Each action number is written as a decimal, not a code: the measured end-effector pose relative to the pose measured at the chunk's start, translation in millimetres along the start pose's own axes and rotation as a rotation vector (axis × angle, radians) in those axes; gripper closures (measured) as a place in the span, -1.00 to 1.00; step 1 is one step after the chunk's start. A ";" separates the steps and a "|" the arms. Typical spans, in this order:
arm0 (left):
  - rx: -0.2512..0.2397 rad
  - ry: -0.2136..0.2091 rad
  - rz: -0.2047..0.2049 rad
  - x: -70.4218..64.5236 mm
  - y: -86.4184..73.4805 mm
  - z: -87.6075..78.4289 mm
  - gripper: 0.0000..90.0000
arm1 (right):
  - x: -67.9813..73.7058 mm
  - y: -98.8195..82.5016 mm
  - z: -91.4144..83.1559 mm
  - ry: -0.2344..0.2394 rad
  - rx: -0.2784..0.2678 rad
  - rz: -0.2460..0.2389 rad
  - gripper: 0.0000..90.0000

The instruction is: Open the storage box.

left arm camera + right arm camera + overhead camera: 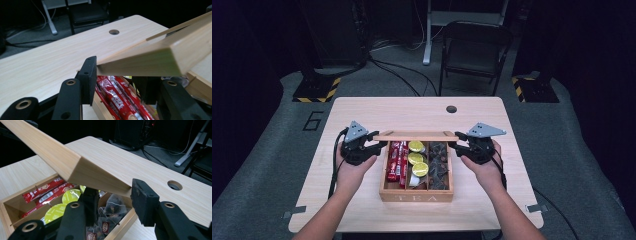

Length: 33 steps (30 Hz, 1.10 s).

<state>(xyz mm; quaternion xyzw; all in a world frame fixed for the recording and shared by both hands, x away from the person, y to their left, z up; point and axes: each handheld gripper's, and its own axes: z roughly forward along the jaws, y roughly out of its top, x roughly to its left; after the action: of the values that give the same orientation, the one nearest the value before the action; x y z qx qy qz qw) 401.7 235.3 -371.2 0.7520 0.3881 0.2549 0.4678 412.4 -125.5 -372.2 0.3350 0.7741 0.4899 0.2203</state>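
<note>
While one wooden tea box [416, 192] marked "TEA" sits near the middle of the table [362, 107], toward its near edge, its three compartments stand uncovered: red stick sachets [397, 161] at the left, three round yellow-green capsules [417, 159] in the middle, dark pyramid tea bags [438, 161] at the right. One flat, pale-grained wooden lid [415, 135] is held above the box's far edge, level in the high view, with one gripper at each end. The left gripper [378, 143] has its two black jaws closed partway onto the lid's left end, one above and one beneath the board. The right gripper [453, 140] clasps the right end likewise, jaws narrowed against the wood. Each gripper bears one grey three-cornered plate. A round hole [451, 108] pierces the table near its far edge.
</note>
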 end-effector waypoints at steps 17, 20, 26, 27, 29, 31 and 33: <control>-0.029 0.026 -0.006 6.3 10.1 6.9 0.33 | -16.4 -2.3 22.0 0.002 0.002 0.021 0.18; -0.030 0.027 -0.020 9.3 13.8 9.0 0.34 | -21.9 -1.1 27.9 -0.005 -0.009 0.036 0.21; -0.032 0.024 -0.031 12.3 16.4 10.9 0.35 | -28.5 1.7 38.7 -0.011 -0.020 0.057 0.23; -0.031 0.020 -0.035 13.0 16.5 10.9 0.35 | -28.5 2.1 39.2 -0.011 -0.018 0.061 0.23; -0.032 0.016 -0.044 14.0 16.8 11.3 0.35 | -29.3 2.9 40.3 -0.013 -0.020 0.050 0.23; -0.034 0.017 -0.053 14.1 16.9 11.7 0.35 | -30.0 2.6 40.4 -0.012 -0.023 0.043 0.24; -0.030 0.017 -0.054 13.8 17.0 11.4 0.35 | -31.0 1.4 39.3 -0.002 -0.029 0.045 0.24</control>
<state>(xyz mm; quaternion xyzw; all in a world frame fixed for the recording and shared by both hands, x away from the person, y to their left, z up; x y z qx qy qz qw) 423.9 236.5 -360.6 0.7320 0.4083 0.2544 0.4825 460.1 -123.9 -387.1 0.3498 0.7588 0.5057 0.2147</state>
